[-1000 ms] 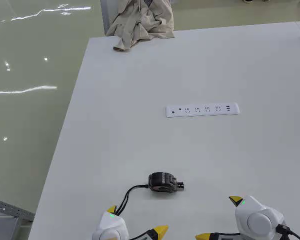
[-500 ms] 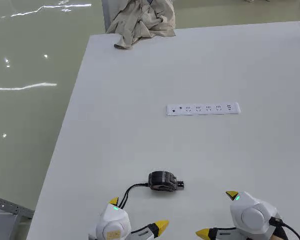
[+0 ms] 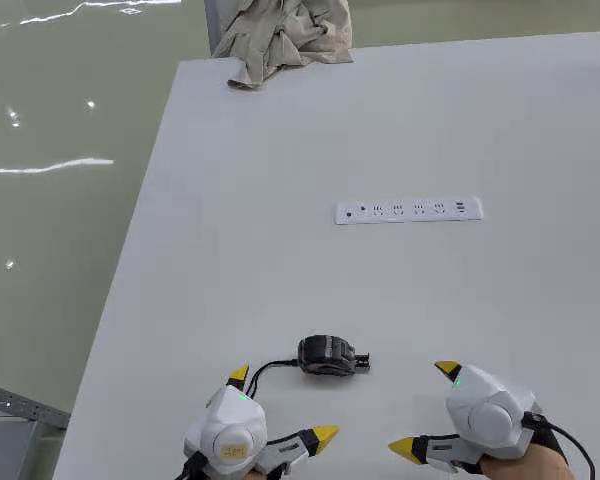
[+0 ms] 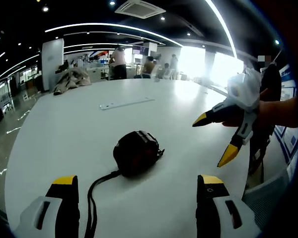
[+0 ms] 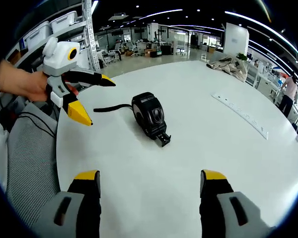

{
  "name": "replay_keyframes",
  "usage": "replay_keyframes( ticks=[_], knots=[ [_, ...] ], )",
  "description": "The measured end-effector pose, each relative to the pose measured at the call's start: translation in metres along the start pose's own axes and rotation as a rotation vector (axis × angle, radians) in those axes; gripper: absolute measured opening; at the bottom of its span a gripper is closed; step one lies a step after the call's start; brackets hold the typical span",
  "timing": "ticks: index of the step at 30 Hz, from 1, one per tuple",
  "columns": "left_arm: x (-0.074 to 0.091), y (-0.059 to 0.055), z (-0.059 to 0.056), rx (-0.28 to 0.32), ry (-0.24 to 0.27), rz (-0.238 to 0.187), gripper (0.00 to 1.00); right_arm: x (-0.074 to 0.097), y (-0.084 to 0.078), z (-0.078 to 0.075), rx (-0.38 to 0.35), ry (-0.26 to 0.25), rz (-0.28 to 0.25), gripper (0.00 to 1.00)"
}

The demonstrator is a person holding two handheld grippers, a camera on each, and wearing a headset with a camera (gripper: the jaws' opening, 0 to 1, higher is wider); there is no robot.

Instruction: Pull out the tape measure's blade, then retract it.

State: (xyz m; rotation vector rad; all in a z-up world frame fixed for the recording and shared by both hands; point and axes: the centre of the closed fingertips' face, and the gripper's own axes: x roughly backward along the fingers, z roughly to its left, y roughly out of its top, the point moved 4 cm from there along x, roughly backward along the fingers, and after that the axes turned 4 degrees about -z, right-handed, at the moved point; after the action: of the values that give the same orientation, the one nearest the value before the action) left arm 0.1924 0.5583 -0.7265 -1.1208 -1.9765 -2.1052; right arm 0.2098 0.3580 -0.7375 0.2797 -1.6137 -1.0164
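Nothing in these views can be read as a word, brand or number. At the lower left of the head view, the left gripper (image 3: 282, 403) carries a yellowish sticker (image 3: 232, 452) on its round white body, but the print on it is too small to make out. The power strip (image 3: 408, 210), right of centre in that view, shows only tiny dark marks, and any print on the black case of the tape measure (image 3: 326, 354) is too small and dark to read.
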Motion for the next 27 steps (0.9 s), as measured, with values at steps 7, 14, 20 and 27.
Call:
replay_keyframes(
  ticks=[7,14,20,27],
  knots=[
    [-0.010,-0.004,0.006,-0.058,-0.044,0.019,0.96,-0.011,0.005,-0.004,0.051,0.018,-0.026,0.82],
    [-0.018,0.000,0.010,-0.127,-0.091,0.015,0.93,-0.020,0.003,-0.003,0.092,0.061,-0.008,0.80],
    [-0.025,-0.001,0.012,-0.203,-0.134,0.047,0.91,-0.026,0.003,-0.002,0.140,0.093,-0.009,0.77],
    [-0.033,0.004,0.010,-0.300,-0.196,0.070,0.91,-0.035,0.002,-0.008,0.204,0.120,-0.003,0.70]
  ],
)
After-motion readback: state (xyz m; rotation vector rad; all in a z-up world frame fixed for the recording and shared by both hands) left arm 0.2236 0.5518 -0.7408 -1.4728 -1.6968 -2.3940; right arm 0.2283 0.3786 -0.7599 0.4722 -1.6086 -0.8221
